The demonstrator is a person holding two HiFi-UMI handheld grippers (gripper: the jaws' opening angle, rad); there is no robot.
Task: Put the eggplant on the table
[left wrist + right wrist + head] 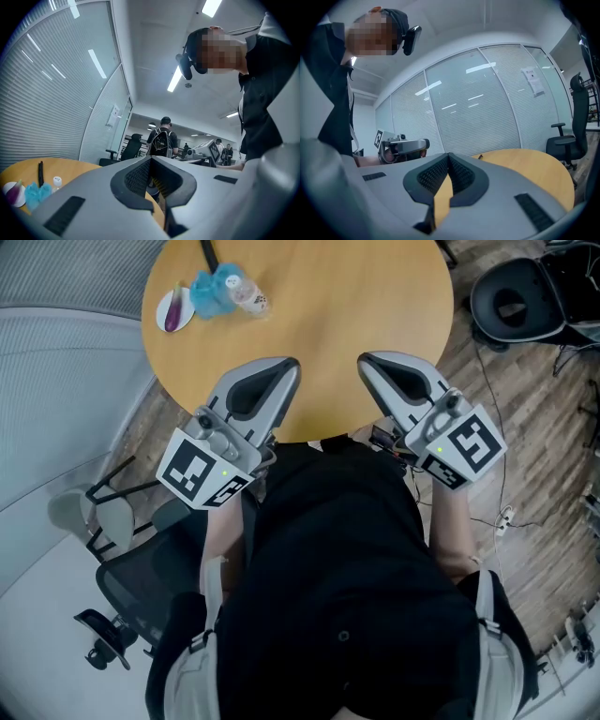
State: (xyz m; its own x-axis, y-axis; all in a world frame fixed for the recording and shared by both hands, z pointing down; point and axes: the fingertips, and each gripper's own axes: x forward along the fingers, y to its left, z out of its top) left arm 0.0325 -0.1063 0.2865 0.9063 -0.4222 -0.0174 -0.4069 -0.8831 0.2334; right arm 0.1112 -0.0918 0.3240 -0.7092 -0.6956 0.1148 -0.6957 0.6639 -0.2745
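My left gripper (284,365) and right gripper (368,360) are both clenched on nothing. The eggplant (174,313) lies on a small white dish (188,307) at the tabletop's (356,296) upper-left edge. Its long axis runs up-frame, and it is nearer my left.

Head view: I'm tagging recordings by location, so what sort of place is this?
Probably an office: a round wooden table, a black office chair, and glass partition walls with blinds.
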